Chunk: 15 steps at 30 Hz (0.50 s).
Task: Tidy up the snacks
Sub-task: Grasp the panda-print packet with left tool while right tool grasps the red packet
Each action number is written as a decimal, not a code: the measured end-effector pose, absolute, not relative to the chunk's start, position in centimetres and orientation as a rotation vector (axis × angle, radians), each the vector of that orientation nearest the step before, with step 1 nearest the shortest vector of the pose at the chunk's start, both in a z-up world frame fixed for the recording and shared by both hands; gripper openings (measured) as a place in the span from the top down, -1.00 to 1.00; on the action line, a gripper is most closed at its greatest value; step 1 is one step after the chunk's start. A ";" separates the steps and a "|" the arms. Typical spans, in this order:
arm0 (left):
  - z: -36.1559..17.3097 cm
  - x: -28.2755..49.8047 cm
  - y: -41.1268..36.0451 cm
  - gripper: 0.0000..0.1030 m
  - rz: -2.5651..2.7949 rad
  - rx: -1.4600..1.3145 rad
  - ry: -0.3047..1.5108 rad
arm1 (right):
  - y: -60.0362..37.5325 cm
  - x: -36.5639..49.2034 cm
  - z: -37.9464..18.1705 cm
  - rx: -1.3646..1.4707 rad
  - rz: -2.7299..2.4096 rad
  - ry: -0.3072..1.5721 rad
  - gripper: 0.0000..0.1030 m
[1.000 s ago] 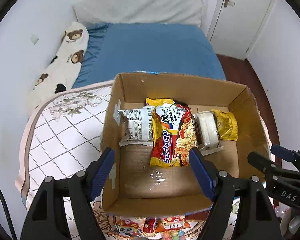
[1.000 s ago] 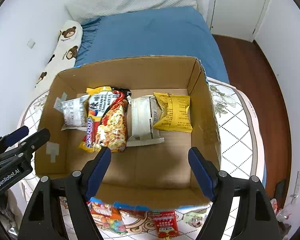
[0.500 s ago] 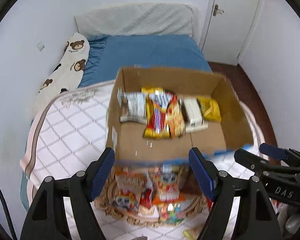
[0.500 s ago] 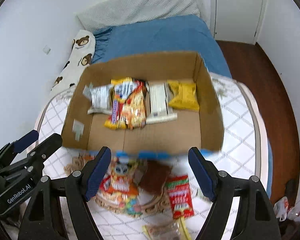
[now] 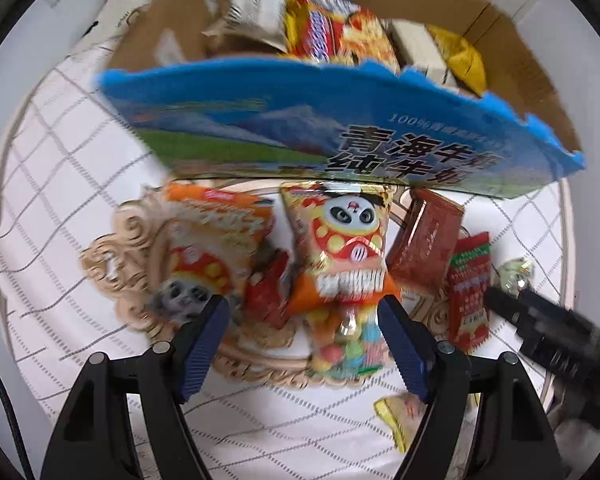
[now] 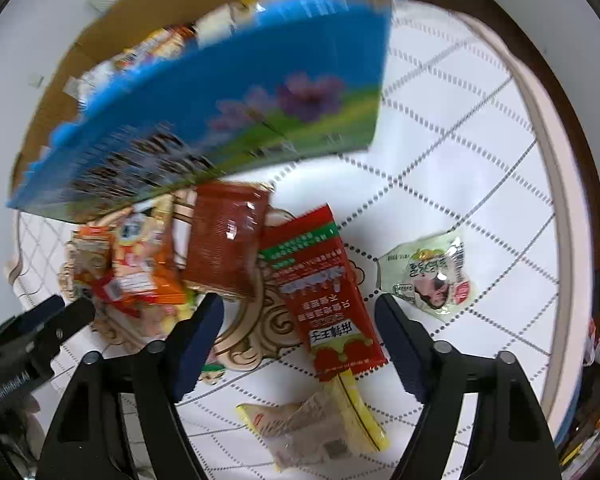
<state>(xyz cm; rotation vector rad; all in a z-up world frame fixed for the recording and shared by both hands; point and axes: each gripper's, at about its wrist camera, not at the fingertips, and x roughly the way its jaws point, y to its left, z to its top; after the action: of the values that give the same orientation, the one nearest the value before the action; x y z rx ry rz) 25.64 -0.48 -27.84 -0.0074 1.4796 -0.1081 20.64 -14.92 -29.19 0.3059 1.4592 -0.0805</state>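
A cardboard box with a blue printed front (image 5: 340, 128) (image 6: 228, 108) holds several snack packs. In front of it loose snacks lie on the table. My left gripper (image 5: 306, 344) is open, low over the orange panda pack (image 5: 344, 248), with another orange pack (image 5: 208, 240) to its left. My right gripper (image 6: 300, 336) is open over a red sachet (image 6: 324, 292). A brown-red pack (image 6: 224, 240) lies beside it and a green-white pack (image 6: 428, 272) to its right.
The round table has a white quilted cloth (image 6: 480, 140) with a tan ornament in the middle. A yellow and clear wrapper (image 6: 316, 420) lies near the front edge. Each gripper shows at the side of the other's view.
Both grippers have pulled back from over the box and dropped low toward the loose snacks in front of it. The box now fills the top of both views.
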 end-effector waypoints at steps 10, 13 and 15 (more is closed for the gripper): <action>-32.4 28.8 -4.0 -0.03 -0.116 0.039 1.538 | -15.3 20.9 -34.5 0.258 -0.109 1.552 -0.47; -32.2 27.8 -4.5 0.12 -0.124 0.087 1.501 | -15.5 20.6 -35.2 0.239 -0.106 1.553 -0.32; -31.8 26.6 -4.7 0.13 -0.126 0.108 1.488 | -15.3 20.2 -35.1 0.219 -0.093 1.552 -0.16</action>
<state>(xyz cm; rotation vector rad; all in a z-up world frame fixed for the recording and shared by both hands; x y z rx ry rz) 26.55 -4.67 -31.85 0.1082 1.4885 -0.1255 20.22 -15.28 -35.05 0.2193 1.5525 -0.0925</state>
